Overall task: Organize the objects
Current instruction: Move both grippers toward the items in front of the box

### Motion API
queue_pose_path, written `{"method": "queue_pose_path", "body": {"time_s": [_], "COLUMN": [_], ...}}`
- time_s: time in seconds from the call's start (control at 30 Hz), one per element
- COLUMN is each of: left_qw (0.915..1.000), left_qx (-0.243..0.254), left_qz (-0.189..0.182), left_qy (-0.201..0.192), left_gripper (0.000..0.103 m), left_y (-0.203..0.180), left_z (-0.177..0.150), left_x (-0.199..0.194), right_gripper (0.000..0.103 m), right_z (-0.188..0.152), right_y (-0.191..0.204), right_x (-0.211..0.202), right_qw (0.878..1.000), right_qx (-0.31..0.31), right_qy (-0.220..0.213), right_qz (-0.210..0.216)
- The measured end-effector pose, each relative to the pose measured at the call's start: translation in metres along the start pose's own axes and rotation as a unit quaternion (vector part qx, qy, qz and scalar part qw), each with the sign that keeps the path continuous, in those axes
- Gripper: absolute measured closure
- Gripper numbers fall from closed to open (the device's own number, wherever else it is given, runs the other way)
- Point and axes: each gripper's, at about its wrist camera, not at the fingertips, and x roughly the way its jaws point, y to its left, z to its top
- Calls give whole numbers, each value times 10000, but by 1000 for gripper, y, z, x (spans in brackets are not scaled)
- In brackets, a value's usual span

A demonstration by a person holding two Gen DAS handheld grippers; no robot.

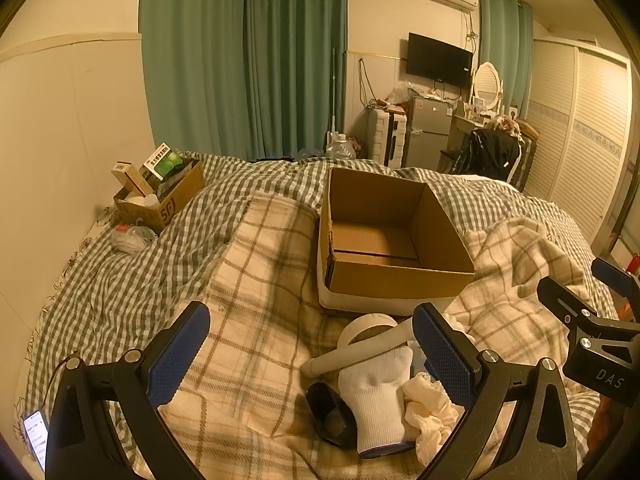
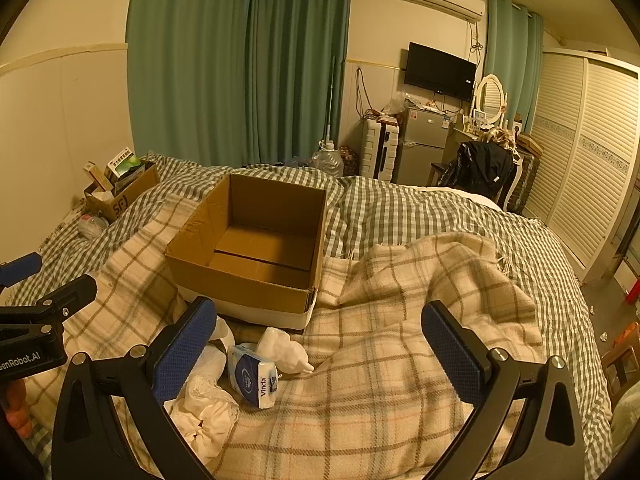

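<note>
An empty brown cardboard box [image 1: 400, 236] [image 2: 256, 248] sits open on the plaid blanket. In front of it lies a small pile: a white tape roll [image 1: 366, 330], a white tube [image 1: 360, 354], a white glove [image 1: 380, 396], a black cup-like item [image 1: 330, 410] and a cream scrunchie [image 1: 428, 412] [image 2: 204, 412]. The right wrist view adds a Vinda tissue pack [image 2: 252, 374] and a white plush figure [image 2: 284, 346]. My left gripper [image 1: 312, 364] is open, hovering over the pile. Open too is my right gripper [image 2: 320, 356], above the blanket with the pile at its left finger.
A smaller box [image 1: 160, 196] full of medicine packs stands at the bed's far left by the wall, a plastic bag [image 1: 130, 236] beside it. A lit phone [image 1: 36, 438] lies at the near left. Beyond the bed are a suitcase [image 1: 386, 136], a fridge [image 1: 426, 132] and a chair.
</note>
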Motion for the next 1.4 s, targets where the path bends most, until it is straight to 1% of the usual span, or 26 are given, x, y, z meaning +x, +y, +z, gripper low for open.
{"method": "queue_pose_path", "body": {"time_s": [0.93, 1.3, 1.4], "left_qw": [10000, 9999, 9999], "left_qx": [59, 78, 50], "left_qz": [-17, -47, -60], "left_qy": [9, -62, -70], "left_gripper": [0, 0, 0], "left_y": [-4, -3, -1], "left_z": [-5, -1, -1], "left_x": [3, -3, -5], "right_gripper": [0, 0, 0], "right_z": [-1, 3, 5], "right_y": [1, 3, 4], "right_x": [-2, -7, -12], "right_qw": [10000, 10000, 9999], "right_qx": [-23, -80, -93], "right_qy": [26, -19, -128], "right_qz": [23, 35, 26]}}
